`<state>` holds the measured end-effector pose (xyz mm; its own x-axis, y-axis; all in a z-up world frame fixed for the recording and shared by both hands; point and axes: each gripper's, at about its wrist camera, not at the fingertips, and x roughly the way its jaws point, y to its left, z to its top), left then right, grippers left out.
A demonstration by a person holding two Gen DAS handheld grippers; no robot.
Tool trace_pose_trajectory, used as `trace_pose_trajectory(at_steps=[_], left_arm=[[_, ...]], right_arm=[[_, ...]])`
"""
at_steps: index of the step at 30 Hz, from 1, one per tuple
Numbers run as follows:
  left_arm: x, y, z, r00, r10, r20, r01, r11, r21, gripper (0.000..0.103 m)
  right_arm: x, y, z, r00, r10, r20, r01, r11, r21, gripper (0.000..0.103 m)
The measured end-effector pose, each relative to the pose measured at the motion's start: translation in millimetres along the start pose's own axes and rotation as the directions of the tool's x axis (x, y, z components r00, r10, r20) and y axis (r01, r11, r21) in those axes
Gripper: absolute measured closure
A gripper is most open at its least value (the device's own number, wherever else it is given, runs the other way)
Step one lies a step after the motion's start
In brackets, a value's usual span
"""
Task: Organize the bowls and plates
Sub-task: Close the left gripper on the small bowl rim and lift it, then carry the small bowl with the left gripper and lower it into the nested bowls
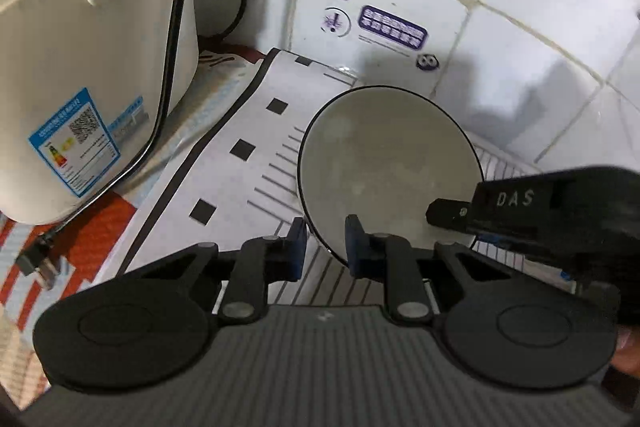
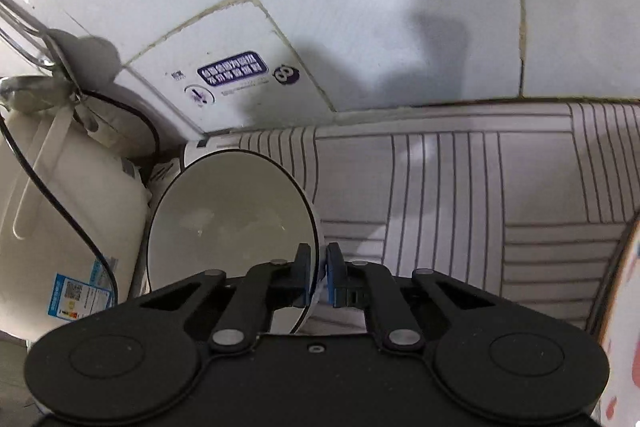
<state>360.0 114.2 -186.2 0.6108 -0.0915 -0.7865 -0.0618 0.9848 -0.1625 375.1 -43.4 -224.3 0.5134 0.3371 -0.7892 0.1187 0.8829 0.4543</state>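
**Both Grippers Clamped on One Bowl Rim at the Wall Corner**

The bowl [image 1: 384, 171], pale inside with a dark edge, sat on a striped mat [image 2: 500, 195] close to the tiled wall [image 2: 360, 7] and just beside a cream appliance [image 1: 80, 67]. The left gripper [image 1: 326, 247] had its blue pads closed across the near rim, one outside and one inside the bowl. The right gripper [image 2: 318, 273] pinched the rim on the opposite side, likewise straddling it; it showed in the left wrist view as a black body over the bowl's right edge.

Judgement: the step in hand was the grasp of the bowl, complete on both sides, with the lift not yet begun. The next move would call for both hands to rise together and level, since an uneven pull could twist the rim out of one grip. The appliance's black cable [image 1: 172, 47] ran near and should be cleared.
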Motion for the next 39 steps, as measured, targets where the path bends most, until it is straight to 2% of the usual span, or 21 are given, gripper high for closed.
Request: trace_pose_trajectory(at_steps=[4,8,10,12,16,20,23,28,34,39], left_arm=[[-17.7,1.8,-3.4,0.999,-0.009,-0.036,0.009,1.0,0.008,0.084],[-48.3,-4.0,-8.8,0.999,-0.007,-0.033,0.008,0.999,0.044,0.084],[-60.9,-7.0,-9.8,0.999,-0.012,-0.051,0.014,0.999,0.052,0.084],[-79.8,-11.8,-13.1,0.999,-0.016,-0.035,0.018,0.997,0.076,0.084],[-113.4,-21.9,-22.5,0.999,-0.023,-0.03,0.026,0.995,0.094,0.084],[-149.8,-38.8,-39.1,1.0,-0.018,0.012,0.016,0.994,0.107,0.084],[-173.2,-47.4,-49.4,0.999,-0.033,0.019,0.031,0.993,0.11,0.084],[-209.9,-63.0,-65.6,0.997,-0.079,0.005,0.078,0.989,0.123,0.084],[-244.7,-86.0,-87.8,0.992,-0.124,0.008,0.121,0.978,0.169,0.084],[-253.1,-110.2,-108.4,0.991,-0.134,-0.025,0.137,0.968,0.208,0.084]], right_arm=[[-11.2,-4.7,-7.0,0.999,0.004,-0.047,-0.003,1.0,0.023,0.092],[-28.6,-6.0,-18.8,0.996,0.006,-0.089,-0.003,1.0,0.031,0.091],[-40.5,-5.1,-24.5,0.996,0.004,-0.095,-0.002,1.0,0.03,0.091],[-57.3,-3.3,-30.6,0.996,0.0,-0.092,0.002,1.0,0.026,0.091],[-92.4,-5.9,-41.8,0.998,0.036,-0.056,-0.034,0.999,0.034,0.091],[-132.3,-8.6,-53.7,0.997,0.08,0.0,-0.08,0.996,0.035,0.09],[-164.0,-7.5,-62.4,0.996,0.085,0.036,-0.085,0.996,0.009,0.09],[-216.0,-4.2,-78.5,0.996,0.05,0.075,-0.046,0.998,-0.043,0.09],[-263.5,-24.2,-98.8,0.993,0.055,0.103,-0.051,0.998,-0.041,0.09],[-285.9,-48.9,-115.8,0.992,0.047,0.119,-0.046,0.999,-0.018,0.09]])
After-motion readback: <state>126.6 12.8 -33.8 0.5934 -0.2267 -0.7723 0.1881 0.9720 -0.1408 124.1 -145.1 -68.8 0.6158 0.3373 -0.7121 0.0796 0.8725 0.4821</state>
